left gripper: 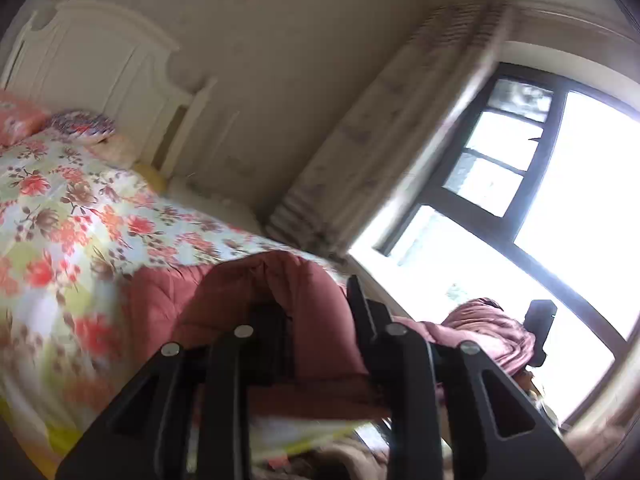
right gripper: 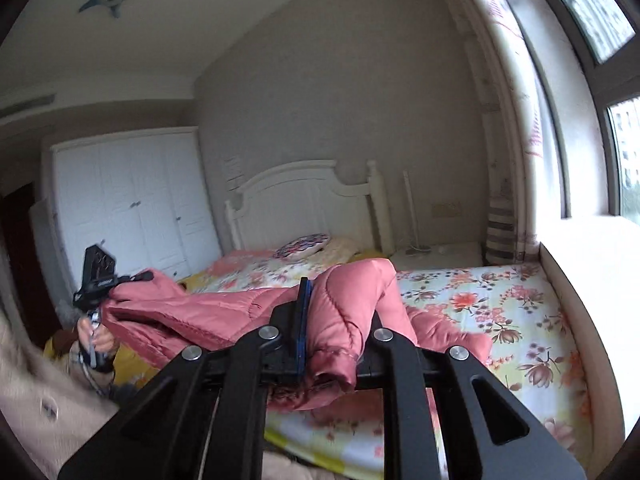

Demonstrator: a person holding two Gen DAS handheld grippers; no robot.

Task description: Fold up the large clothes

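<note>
A pink quilted jacket [left gripper: 240,292] hangs lifted above the floral bedspread [left gripper: 80,208], stretched between both grippers. In the left wrist view my left gripper [left gripper: 314,300] is shut on a thick fold of it, and fabric fills the gap between the black fingers [left gripper: 360,312]. Far right, against the window, the right gripper [left gripper: 538,320] holds the other bunched end. In the right wrist view my right gripper [right gripper: 340,312] pinches the jacket [right gripper: 224,312] against its blue pad [right gripper: 302,320]. The left gripper [right gripper: 132,280], held by a hand [right gripper: 96,340], grips the far end.
The bed [right gripper: 500,312] has a white headboard [right gripper: 304,200] and a round patterned pillow [right gripper: 304,246]. A white wardrobe [right gripper: 132,200] stands at the left. A nightstand [right gripper: 440,256], a curtain [left gripper: 380,152] and a bright window [left gripper: 560,200] border the bed's right side.
</note>
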